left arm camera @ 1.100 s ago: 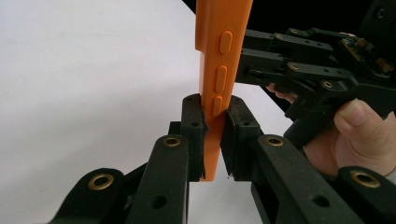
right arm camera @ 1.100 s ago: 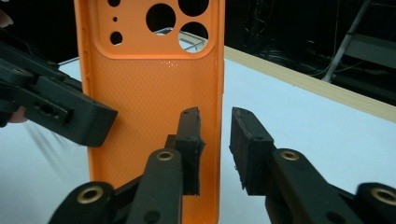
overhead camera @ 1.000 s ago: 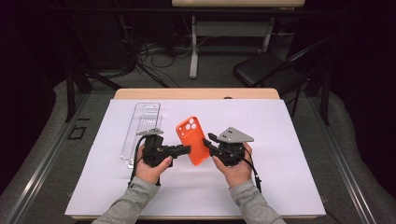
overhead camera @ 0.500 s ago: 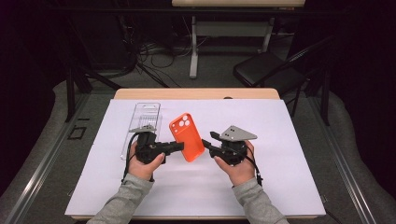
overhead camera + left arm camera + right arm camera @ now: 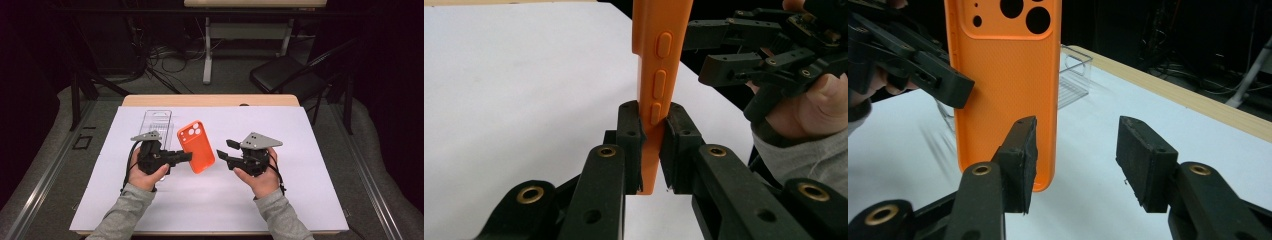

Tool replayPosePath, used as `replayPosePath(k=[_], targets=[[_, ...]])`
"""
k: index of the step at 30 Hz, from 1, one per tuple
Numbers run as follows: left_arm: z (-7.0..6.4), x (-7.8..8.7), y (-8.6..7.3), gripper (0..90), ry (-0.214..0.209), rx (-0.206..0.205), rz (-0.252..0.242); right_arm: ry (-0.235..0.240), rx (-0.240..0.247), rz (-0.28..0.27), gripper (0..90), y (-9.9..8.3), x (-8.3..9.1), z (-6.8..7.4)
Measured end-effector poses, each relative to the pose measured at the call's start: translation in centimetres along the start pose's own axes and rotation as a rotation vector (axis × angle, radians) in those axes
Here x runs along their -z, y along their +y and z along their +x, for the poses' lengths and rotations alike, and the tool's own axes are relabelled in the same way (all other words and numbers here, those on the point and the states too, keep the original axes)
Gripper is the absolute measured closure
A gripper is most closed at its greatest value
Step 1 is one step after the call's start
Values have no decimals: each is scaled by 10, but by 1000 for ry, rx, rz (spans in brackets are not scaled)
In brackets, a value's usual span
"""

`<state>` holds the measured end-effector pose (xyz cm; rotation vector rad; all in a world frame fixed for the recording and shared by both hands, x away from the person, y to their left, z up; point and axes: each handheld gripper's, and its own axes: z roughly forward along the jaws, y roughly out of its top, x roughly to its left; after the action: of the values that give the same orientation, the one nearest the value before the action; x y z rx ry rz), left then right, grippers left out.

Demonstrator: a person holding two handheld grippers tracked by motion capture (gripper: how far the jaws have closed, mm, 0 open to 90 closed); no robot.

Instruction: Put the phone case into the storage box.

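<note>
An orange phone case point(image 5: 196, 146) with camera cut-outs is held upright above the white sheet. My left gripper point(image 5: 186, 156) is shut on its lower left edge; in the left gripper view the pads point(image 5: 631, 137) pinch the case point(image 5: 658, 75) just by its side buttons. My right gripper point(image 5: 223, 151) stands open a little to the right of the case, not touching it. In the right gripper view the case point(image 5: 1005, 90) stands behind the left jaw, with the gap point(image 5: 1075, 160) between the jaws empty.
A clear plastic box point(image 5: 155, 125) lies on the white sheet point(image 5: 300, 150) behind my left hand. The wooden table edge point(image 5: 210, 100) runs along the back. Beyond it are a dark chair point(image 5: 280, 75) and cables on the floor.
My left gripper has carried the case left and a little away from the right gripper, which has let go and now stands open apart from the case.
</note>
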<state>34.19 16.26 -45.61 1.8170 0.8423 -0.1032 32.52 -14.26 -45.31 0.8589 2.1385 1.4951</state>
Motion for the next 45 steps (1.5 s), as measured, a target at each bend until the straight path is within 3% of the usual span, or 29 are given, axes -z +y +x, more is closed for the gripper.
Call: replayPosePath(k=[17,28,45], targets=[[-8,3,1,801,-73,-104,66,147,-17,5,536,2,6,-5],[-12,-6,-2,801,-105,-122,110,190,-34,45,579,0,3,-4],[-17,-13,-5,801,-134,-128,127,248,-61,80,663,-5,-5,-1]])
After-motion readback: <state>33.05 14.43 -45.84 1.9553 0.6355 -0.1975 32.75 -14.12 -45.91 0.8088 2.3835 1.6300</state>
